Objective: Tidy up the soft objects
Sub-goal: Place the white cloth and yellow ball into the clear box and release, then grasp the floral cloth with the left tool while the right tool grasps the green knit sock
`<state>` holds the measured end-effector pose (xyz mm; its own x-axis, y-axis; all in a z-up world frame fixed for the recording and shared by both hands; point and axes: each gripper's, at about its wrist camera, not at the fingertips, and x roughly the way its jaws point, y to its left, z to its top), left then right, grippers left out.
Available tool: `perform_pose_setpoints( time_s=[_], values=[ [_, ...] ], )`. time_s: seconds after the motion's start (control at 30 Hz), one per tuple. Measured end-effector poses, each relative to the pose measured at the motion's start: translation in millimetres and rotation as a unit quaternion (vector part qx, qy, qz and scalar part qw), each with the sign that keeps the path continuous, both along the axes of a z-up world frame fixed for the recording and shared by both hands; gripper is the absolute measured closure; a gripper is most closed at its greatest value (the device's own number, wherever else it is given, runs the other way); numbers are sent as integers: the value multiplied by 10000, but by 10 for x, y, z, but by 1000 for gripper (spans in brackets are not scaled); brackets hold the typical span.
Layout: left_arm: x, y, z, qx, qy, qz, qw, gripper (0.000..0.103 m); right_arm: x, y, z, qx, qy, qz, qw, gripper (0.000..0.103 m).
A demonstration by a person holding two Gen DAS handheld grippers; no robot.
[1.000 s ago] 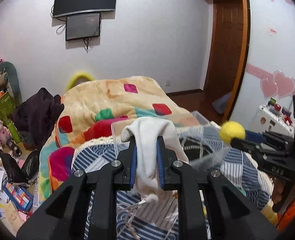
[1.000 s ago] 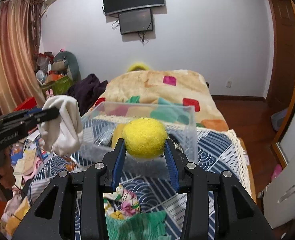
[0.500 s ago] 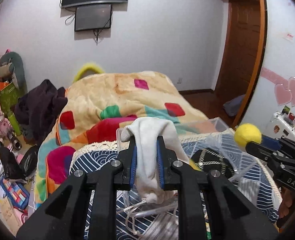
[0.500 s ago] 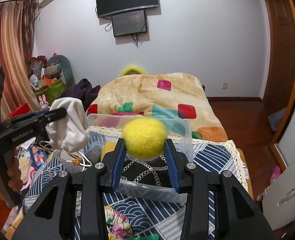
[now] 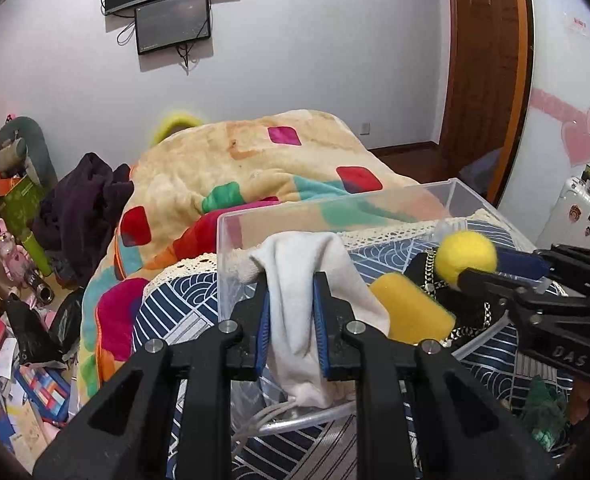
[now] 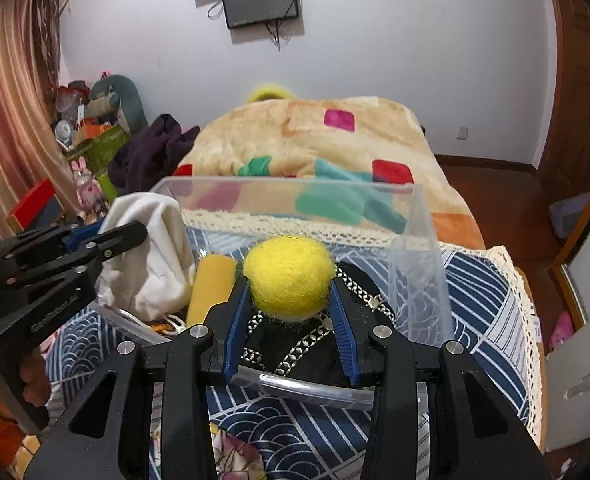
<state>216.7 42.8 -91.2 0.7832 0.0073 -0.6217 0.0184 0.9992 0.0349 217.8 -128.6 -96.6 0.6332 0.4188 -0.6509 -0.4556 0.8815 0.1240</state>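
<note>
My left gripper [image 5: 291, 300] is shut on a white cloth pouch [image 5: 307, 280] and holds it over the left end of a clear plastic bin [image 5: 335, 208]. The pouch also shows in the right wrist view [image 6: 151, 256]. My right gripper [image 6: 289, 300] is shut on a fuzzy yellow ball [image 6: 289, 280] over the middle of the clear bin [image 6: 419, 248]. The ball shows in the left wrist view [image 5: 465, 256] too. Inside the bin lie a yellow sponge [image 6: 211, 288] and a black item with a chain pattern [image 6: 295, 348].
The bin stands on a blue patterned cloth [image 6: 487, 312] with a lace edge, in front of a bed with a colourful blanket [image 5: 255, 168]. A green cloth [image 5: 543, 404] lies at the right. Clutter and toys [image 5: 11, 248] fill the floor at left. A floral cloth [image 6: 239, 456] lies near me.
Both grippers have moved forward and down with their loads, from in front of the bin to over its inside. Both stay shut.
</note>
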Motion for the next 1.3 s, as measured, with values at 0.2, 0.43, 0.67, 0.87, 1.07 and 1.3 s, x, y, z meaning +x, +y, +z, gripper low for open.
perform_pose_setpoints(
  time_s=[0.2,0.43,0.67,0.87,1.07,1.3],
  values=[
    [16,88,-35,-365,255,-50,9990,70,-16,-3,-39,-162,78,-12,9998,66],
    [-132,77,6,-356,224,-201,9989,56,-49,-58,30,-217,17,-25,9998,53],
    [-418,11,126,-361,-54,-312,9988,36,-204,-234,110,-1,-131,-177,9998,40],
    [-692,-53,178,-340,-201,-384,9985,10,-394,-316,195,28,-294,-188,9994,32],
    [-889,-163,31,-409,81,-591,9974,9,-642,-366,136,-81,-339,-161,9993,28],
    [-1042,-283,-275,-422,485,-716,9954,9,-816,-333,-148,-333,-19,-41,9994,21]
  ],
)
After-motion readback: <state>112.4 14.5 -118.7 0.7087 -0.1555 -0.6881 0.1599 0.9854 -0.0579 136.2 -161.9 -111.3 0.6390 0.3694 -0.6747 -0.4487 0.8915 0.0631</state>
